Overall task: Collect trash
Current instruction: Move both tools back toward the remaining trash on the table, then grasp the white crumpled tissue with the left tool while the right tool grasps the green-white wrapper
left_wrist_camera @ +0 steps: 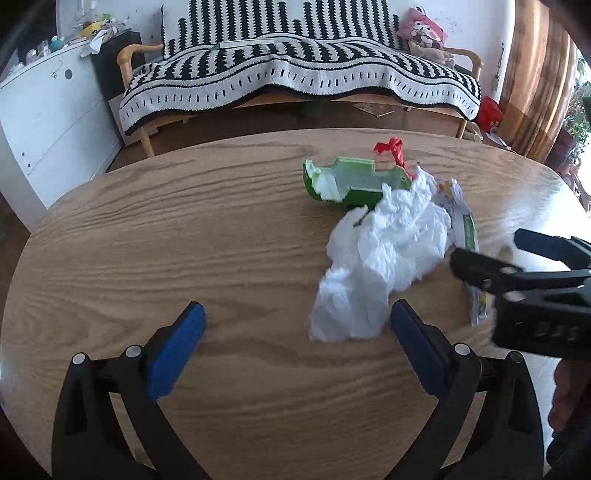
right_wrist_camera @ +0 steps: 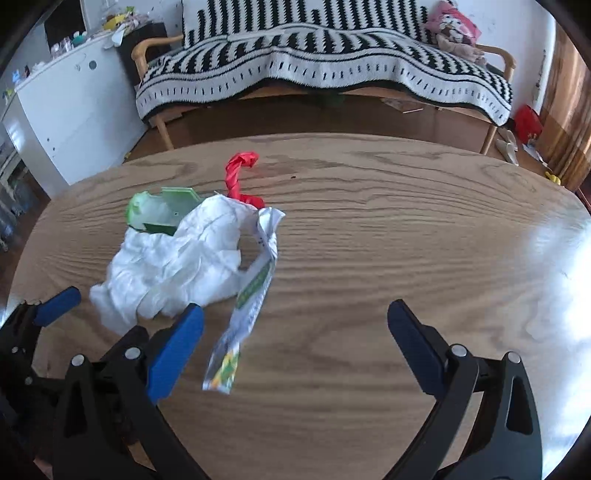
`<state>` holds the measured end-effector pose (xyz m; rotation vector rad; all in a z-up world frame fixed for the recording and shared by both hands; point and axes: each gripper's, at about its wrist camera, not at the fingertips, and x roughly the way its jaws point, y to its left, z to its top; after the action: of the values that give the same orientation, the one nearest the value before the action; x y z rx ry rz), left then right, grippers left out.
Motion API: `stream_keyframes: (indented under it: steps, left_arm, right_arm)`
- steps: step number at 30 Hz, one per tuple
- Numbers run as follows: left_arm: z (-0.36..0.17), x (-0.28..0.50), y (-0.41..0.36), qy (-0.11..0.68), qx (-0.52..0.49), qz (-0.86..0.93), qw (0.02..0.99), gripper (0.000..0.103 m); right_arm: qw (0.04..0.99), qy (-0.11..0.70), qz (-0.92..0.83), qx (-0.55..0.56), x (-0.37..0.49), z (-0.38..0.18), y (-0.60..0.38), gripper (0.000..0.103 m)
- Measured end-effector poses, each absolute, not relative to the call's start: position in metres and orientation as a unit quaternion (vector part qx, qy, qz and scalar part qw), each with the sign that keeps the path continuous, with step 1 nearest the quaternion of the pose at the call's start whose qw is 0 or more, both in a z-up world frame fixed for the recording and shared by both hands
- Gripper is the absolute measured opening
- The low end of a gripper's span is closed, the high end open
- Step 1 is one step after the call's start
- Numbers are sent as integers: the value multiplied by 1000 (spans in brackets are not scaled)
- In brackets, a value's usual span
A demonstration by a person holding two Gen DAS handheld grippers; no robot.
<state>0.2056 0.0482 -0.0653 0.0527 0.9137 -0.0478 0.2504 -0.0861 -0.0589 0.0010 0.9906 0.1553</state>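
A crumpled white plastic bag [left_wrist_camera: 384,254] [right_wrist_camera: 177,258] lies on the oval wooden table [left_wrist_camera: 184,221] [right_wrist_camera: 406,221]. Behind it rests a torn green carton [left_wrist_camera: 347,181] [right_wrist_camera: 155,210] and a twisted red wrapper [left_wrist_camera: 393,149] [right_wrist_camera: 240,173]. A long white-and-green wrapper [left_wrist_camera: 467,229] [right_wrist_camera: 251,295] lies right of the bag. My left gripper [left_wrist_camera: 297,350] is open, its right pad just below the bag's near edge. My right gripper [right_wrist_camera: 295,347] [left_wrist_camera: 487,254] is open above the table, with the long wrapper's near end between its fingers, untouched.
A bench with a black-and-white striped blanket [left_wrist_camera: 303,66] [right_wrist_camera: 321,62] stands beyond the table's far edge. A white cabinet [left_wrist_camera: 48,110] [right_wrist_camera: 74,103] is at the left. A pink plush toy [left_wrist_camera: 424,33] sits on the bench. A wooden door [left_wrist_camera: 535,74] is at the right.
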Motion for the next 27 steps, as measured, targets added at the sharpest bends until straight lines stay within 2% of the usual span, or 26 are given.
stream_keyframes:
  steps: [12, 16, 27]
  left_arm:
    - [-66, 227, 36, 442, 28, -24, 896, 97]
    - [-67, 227, 34, 442, 29, -25, 896, 97]
    - [-68, 225, 16, 438, 43, -73, 895, 97]
  right_arm:
    - [878, 462, 115, -57, 262, -66, -135, 96]
    - [890, 435, 124, -56, 251, -68, -141, 97]
    - [889, 435, 128, -59, 242, -67, -140, 97]
